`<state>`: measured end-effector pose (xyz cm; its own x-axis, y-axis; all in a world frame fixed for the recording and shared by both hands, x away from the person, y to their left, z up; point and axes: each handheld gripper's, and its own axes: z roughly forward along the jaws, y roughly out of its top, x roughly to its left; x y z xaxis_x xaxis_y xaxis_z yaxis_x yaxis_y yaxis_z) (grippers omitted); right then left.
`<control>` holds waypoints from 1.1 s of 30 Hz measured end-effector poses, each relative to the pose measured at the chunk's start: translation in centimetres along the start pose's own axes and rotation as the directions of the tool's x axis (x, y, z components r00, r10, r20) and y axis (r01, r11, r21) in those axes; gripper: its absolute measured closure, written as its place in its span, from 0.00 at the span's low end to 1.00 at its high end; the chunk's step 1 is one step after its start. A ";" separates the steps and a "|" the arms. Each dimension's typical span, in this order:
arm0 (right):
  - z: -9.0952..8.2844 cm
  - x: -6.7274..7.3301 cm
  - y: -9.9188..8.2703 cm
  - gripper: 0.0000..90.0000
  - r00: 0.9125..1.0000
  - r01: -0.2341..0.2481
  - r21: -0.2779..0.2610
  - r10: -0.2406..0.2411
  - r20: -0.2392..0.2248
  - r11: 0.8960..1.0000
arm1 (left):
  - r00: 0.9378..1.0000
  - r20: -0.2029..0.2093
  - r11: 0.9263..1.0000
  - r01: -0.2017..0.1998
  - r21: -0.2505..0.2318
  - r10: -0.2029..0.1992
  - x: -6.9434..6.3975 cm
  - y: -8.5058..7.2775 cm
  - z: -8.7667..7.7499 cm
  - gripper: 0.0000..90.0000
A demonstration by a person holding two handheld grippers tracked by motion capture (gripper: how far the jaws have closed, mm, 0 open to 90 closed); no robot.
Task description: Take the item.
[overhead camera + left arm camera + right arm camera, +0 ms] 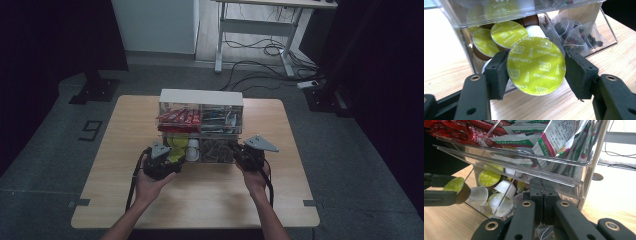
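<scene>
Wooden table (210,195); capsule (536,65) body hidden (left tongs (536,72))

The coffee capsule (536,66) is round, with a lime-green foil lid printed in white with "CAPPUCCINO" and small cone marks around the rim; the lid faces the left gripper view almost squarely, tilted a little, so the lettering runs slantwise and partly upside down; its brown body shows in the right gripper view (457,188), behind the lid; it is clamped by its rim between two black pads, clear of the table, just in front of the open lower left compartment of the clear acrylic organiser (200,145); from the high view it is a small yellow-green spot (175,154) at the organiser's front.
</scene>
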<state>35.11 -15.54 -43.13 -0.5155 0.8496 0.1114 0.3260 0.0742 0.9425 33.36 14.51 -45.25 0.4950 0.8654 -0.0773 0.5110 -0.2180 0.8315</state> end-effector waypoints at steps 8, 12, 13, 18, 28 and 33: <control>0.0 0.0 0.0 0.98 1.000 0.001 0.003 -0.001 0.002 1.000 | 1.000 -0.016 1.000 0.006 0.000 -0.006 0.8 -0.2 -1.4 0.43; 0.0 0.0 0.0 0.98 1.000 0.000 0.003 0.000 0.002 1.000 | 1.000 -0.022 1.000 0.014 -0.002 -0.014 1.3 -0.4 -2.0 0.43; 0.0 0.0 0.0 0.98 1.000 0.000 0.003 0.000 0.001 1.000 | 1.000 -0.024 1.000 0.015 0.000 -0.015 1.4 -0.5 -2.1 0.43; 0.0 0.0 0.1 0.98 1.000 0.001 0.004 -0.001 0.002 1.000 | 0.999 -0.025 1.000 0.026 0.000 -0.026 2.0 -0.9 -2.7 0.43; 0.0 -0.1 0.0 0.98 1.000 -0.007 0.004 0.007 -0.002 1.000 | 0.998 -0.045 0.999 0.042 0.005 -0.042 3.4 -1.9 -3.7 0.43; -0.1 -0.1 0.0 0.98 1.000 -0.006 0.004 0.006 -0.001 1.000 | 0.997 -0.053 0.999 0.050 0.010 -0.049 3.9 -2.4 -4.1 0.43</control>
<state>35.13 -15.67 -43.09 -0.5140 0.8497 0.1174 0.3320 0.0709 0.9406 31.20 20.29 -45.33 0.4313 0.8978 -0.0888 0.5422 -0.1793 0.8209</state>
